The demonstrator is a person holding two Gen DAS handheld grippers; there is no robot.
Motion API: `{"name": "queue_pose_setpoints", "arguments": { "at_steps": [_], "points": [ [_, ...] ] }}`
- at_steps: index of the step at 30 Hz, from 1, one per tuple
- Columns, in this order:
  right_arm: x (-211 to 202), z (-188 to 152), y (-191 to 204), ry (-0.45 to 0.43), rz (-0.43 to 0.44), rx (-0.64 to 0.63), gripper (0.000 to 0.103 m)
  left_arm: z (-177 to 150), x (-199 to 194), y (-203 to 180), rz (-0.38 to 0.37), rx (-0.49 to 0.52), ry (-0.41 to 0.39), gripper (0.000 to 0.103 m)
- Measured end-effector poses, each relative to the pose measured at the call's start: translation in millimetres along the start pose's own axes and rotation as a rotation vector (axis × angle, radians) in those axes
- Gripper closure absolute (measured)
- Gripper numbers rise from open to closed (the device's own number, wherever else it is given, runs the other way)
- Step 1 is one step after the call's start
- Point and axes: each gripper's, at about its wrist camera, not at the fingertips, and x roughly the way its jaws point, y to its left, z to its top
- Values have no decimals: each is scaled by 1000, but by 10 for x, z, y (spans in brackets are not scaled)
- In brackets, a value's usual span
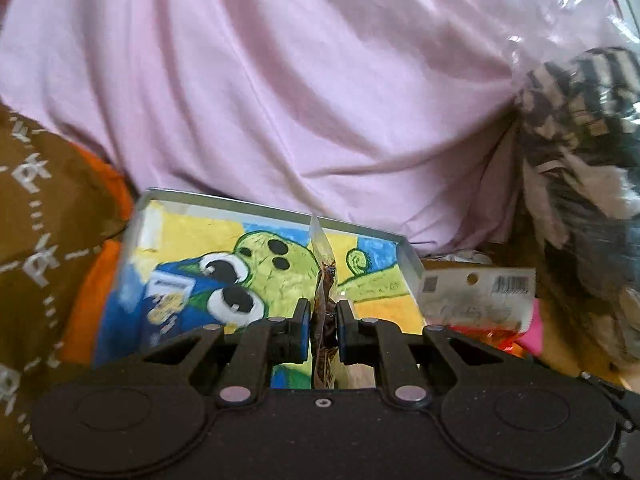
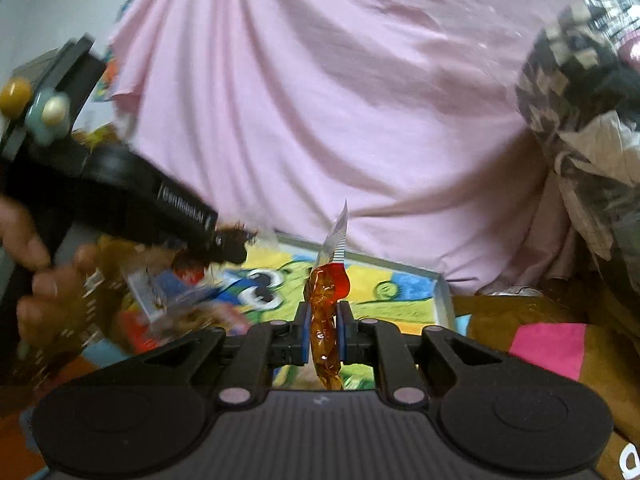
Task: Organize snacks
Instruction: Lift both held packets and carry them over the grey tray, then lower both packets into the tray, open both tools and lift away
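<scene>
Both claws pinch snacks — left gripper (image 1: 323,322) a dark packet (image 1: 325,280), right gripper (image 2: 323,322) an amber packet (image 2: 326,300); I fear slick wrappers slipping over the tray (image 2: 442,292).

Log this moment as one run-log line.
left gripper: shut on brown snack packet | right gripper: shut on amber snack packet | both above cartoon tray

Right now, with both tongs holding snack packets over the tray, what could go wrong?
1. The left tongs pinch the brown packet edge-on; it may slip.
2. The amber packet bulges in the right tongs; squeezing could burst it.
3. Both work over the tray close together; they may collide.
</scene>
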Motion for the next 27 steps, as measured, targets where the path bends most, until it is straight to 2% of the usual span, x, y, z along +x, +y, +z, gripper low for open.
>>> {"name": "queue_pose_setpoints", "arguments": {
  "at_steps": [5,10,20,24,26,27],
  "points": [
    [391,2,-128,21,-53,-11,89,16,449,-13,19,1,23,89],
    [747,-95,-177,72,-63,0,88,-90,751,38,51,6,64,89],
    [946,-241,-212,110,-71,29,92,-171,881,93,96,11,89,88],
    [928,-284,-323,121,-57,104,89,-159,847,63,119,12,95,73],
    [892,-293,-350,122,-61,128,78,-154,801,60,121,4,95,67],
    [862,-292,-361,116,-61,140,75,-151,769,58,125,1,92,60]
  ]
}}
